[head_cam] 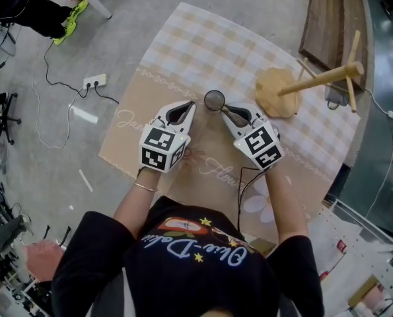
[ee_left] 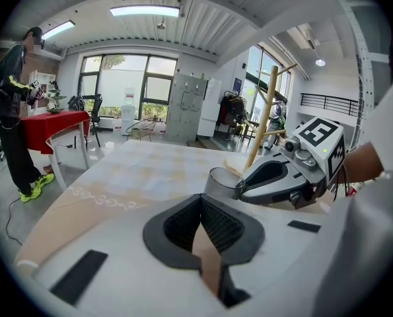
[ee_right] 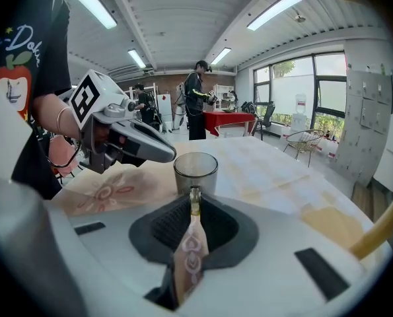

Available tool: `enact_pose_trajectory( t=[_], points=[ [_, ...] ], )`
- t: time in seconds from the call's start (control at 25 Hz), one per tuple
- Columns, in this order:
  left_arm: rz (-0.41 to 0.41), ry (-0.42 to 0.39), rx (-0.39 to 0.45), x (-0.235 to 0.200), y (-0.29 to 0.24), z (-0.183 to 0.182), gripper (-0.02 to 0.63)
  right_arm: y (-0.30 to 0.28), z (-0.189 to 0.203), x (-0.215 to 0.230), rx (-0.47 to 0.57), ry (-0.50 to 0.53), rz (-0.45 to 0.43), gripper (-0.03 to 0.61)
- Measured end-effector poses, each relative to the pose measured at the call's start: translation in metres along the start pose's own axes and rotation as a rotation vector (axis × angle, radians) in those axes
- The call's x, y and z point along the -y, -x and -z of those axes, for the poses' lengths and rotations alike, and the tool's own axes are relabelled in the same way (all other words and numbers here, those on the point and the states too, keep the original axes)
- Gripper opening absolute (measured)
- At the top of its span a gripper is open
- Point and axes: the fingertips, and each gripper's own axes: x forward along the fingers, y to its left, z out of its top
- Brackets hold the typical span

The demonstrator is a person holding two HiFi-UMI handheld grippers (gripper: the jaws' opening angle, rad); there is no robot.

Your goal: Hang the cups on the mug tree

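Checked cloth covers your table (head_cam: 196, 51); the glass cup (head_cam: 214, 100) sits on it near the mug tree (head_cam: 315, 81), its handle pinched between your right gripper's (head_cam: 226, 109) fingers, while your left gripper's (head_cam: 191, 107) fingers are clenched on nothing

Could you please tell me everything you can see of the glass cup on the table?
The cup is a smoky grey mug of see-through glass, round, with straight walls and an open mouth. It stands upright on the beige checked tablecloth and looks empty. Its handle faces the right gripper, whose jaws are closed on it. The left gripper points at it from the other side, close by; whether it touches cannot be told. The wooden mug tree stands apart from it.
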Motion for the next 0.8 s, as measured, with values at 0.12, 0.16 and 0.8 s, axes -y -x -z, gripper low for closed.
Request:
enact_pose_trajectory(
  t=[0.12, 0.16, 0.8],
  points=[
    [0.010, -0.006, -0.003, 0.004, -0.001, 0.001, 0.008, 0.004, -0.001, 0.000, 0.006, -0.005, 0.008, 0.049],
    [0.013, -0.009, -0.002, 0.006, -0.001, 0.002, 0.008, 0.005, -0.002, 0.000, 0.012, -0.011, 0.008, 0.049],
    [0.036, -0.122, -0.012, 0.022, 0.006, 0.003, 0.009, 0.023, -0.035, -0.012, 0.125, -0.046, -0.010, 0.049]
  ],
)
